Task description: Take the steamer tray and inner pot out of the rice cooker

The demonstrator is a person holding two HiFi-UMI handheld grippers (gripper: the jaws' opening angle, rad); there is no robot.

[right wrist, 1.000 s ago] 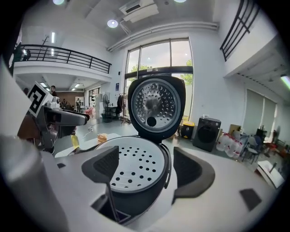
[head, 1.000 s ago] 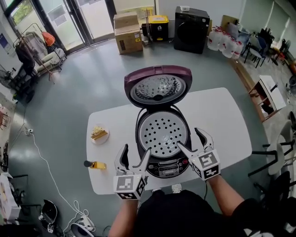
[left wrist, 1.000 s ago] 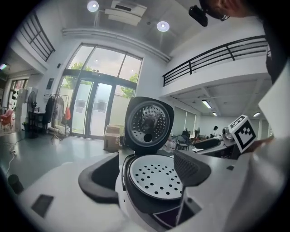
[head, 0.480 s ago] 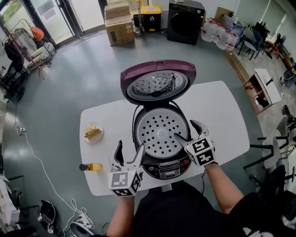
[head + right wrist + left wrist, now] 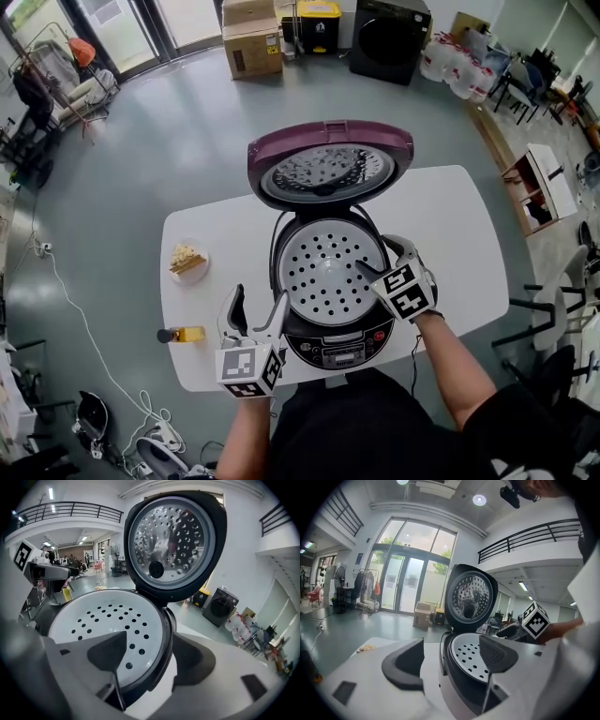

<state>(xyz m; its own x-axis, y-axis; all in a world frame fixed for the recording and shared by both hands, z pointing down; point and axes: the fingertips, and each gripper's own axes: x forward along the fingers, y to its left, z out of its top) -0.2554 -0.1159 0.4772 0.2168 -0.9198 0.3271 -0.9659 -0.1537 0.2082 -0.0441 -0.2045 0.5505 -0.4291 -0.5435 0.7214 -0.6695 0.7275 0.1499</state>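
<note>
Since a second ago my right tongs [image 5: 377, 255] have dropped from the cooker's front to its right rim, and my left tongs [image 5: 259, 296] have sunk a little at its front left. The dark rice cooker [image 5: 339, 343] stands on the white table [image 5: 450, 225] with its maroon lid [image 5: 328, 142] tipped up. The white perforated steamer tray [image 5: 328, 272] sits in the cooker's mouth; the inner pot beneath it is hidden from me. My right jaws are closing, one over the tray's edge, the other outside the cooker's wall, the pads not yet pressing. My left jaws stand wide and hold nothing, one over the table, one at the cooker's rim.
</note>
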